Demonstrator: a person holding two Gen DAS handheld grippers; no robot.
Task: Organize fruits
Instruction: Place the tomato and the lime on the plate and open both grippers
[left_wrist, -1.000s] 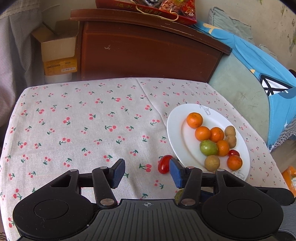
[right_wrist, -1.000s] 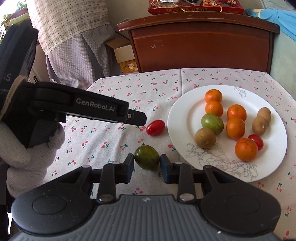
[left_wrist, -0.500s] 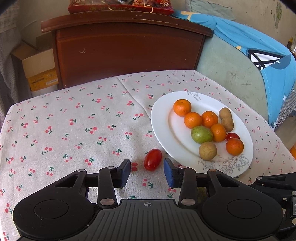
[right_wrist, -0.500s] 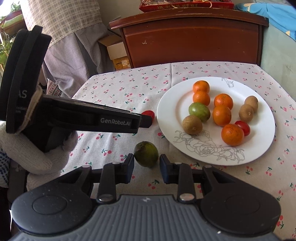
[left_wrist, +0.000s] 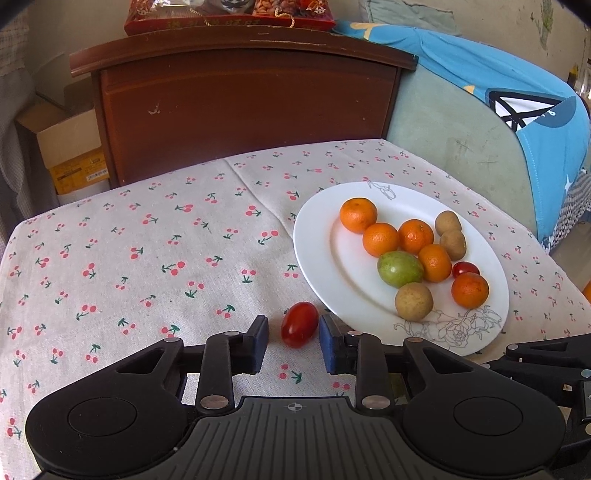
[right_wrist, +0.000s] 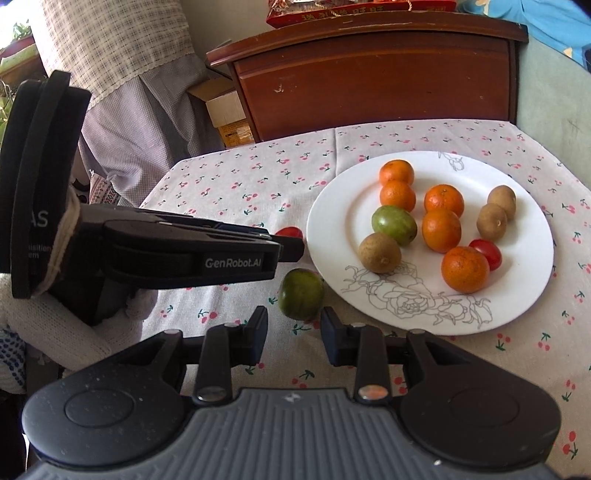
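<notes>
On the cherry-print tablecloth, left of the white plate (left_wrist: 314, 254), lies a red cherry tomato (left_wrist: 300, 324). My left gripper (left_wrist: 293, 328) straddles it and its jaws are closing. The right pad is at the tomato's skin and a gap remains at the left pad. A dark green fruit (right_wrist: 301, 293) rests on the cloth just off the plate (right_wrist: 517, 295). My right gripper (right_wrist: 294, 314) has its tips at the fruit's near side, jaws opening slightly, pads not pressing. The plate holds several oranges, brown fruits, a green fruit and a red tomato.
A gloved hand (right_wrist: 74, 332) holds the left gripper (right_wrist: 236, 254), which reaches across in front of my right one. Behind the table stand a dark wooden cabinet (left_wrist: 243, 107) and a cardboard box (left_wrist: 66, 147). A blue-covered sofa (left_wrist: 517, 110) lies at the right.
The left gripper slid over to the red tomato and its jaws narrowed around it. The right gripper stayed at the green fruit.
</notes>
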